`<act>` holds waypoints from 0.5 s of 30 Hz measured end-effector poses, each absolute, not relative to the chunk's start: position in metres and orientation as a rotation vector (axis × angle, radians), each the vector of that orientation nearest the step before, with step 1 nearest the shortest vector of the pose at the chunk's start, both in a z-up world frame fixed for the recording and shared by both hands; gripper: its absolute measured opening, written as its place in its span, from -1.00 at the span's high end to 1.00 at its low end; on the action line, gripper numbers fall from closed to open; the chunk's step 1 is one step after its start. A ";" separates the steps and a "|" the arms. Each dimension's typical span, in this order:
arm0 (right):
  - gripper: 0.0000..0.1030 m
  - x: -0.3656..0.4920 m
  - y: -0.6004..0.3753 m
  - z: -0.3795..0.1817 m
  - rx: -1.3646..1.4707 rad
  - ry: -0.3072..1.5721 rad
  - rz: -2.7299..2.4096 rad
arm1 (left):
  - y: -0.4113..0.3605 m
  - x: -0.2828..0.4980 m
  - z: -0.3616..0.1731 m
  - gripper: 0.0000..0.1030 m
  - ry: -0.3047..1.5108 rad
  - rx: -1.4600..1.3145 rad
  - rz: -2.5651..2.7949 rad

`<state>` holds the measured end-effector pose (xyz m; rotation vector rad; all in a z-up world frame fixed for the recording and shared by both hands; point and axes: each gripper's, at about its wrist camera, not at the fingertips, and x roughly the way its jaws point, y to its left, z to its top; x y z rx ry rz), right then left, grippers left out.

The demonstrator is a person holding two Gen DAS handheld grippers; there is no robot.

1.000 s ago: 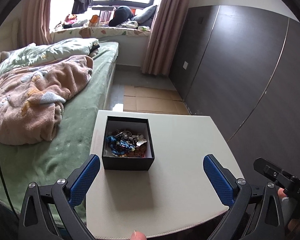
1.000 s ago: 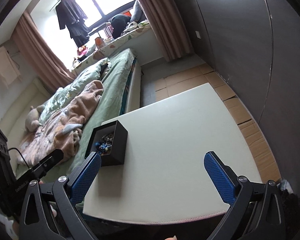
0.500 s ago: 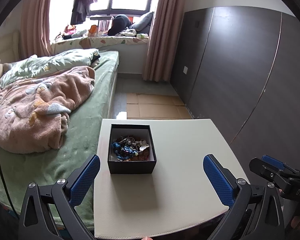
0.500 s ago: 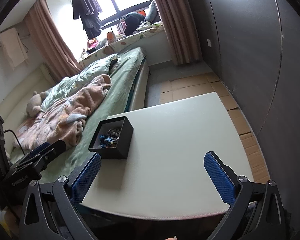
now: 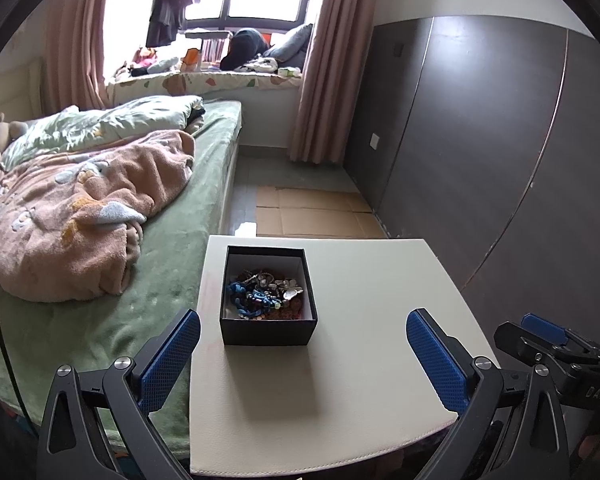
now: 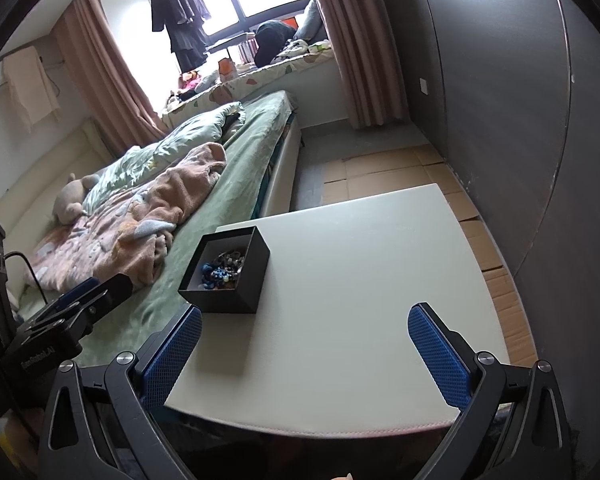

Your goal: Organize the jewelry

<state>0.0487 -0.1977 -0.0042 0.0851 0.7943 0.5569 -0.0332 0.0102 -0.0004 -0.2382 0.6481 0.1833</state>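
Note:
An open black box with white lining stands on the left part of a white table. It holds a tangled heap of jewelry, blue and dark beads with silvery pieces. The box also shows in the right wrist view, with the jewelry inside. My left gripper is open and empty, near the table's front edge, short of the box. My right gripper is open and empty, over the front of the table, to the right of the box.
A bed with a green sheet and a pink blanket adjoins the table's left side. A dark wardrobe wall stands to the right. Cardboard sheets cover the floor beyond the table.
Both grippers have drawn back and risen a little, so the box looks smaller and farther. The right view has turned more level. Both jaws stay open.

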 end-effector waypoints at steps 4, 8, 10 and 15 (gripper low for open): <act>-1.00 0.049 -0.197 -0.004 0.083 0.795 0.557 | 0.011 -0.034 0.000 -0.99 0.646 -0.241 0.182; -1.00 0.049 -0.197 -0.005 0.078 0.794 0.557 | 0.011 -0.034 -0.001 -0.99 0.650 -0.242 0.179; -1.00 0.049 -0.196 -0.005 0.075 0.795 0.558 | 0.010 -0.034 -0.001 -0.99 0.650 -0.241 0.179; -1.00 0.048 -0.195 -0.005 0.077 0.795 0.557 | 0.010 -0.034 0.000 -0.99 0.647 -0.241 0.181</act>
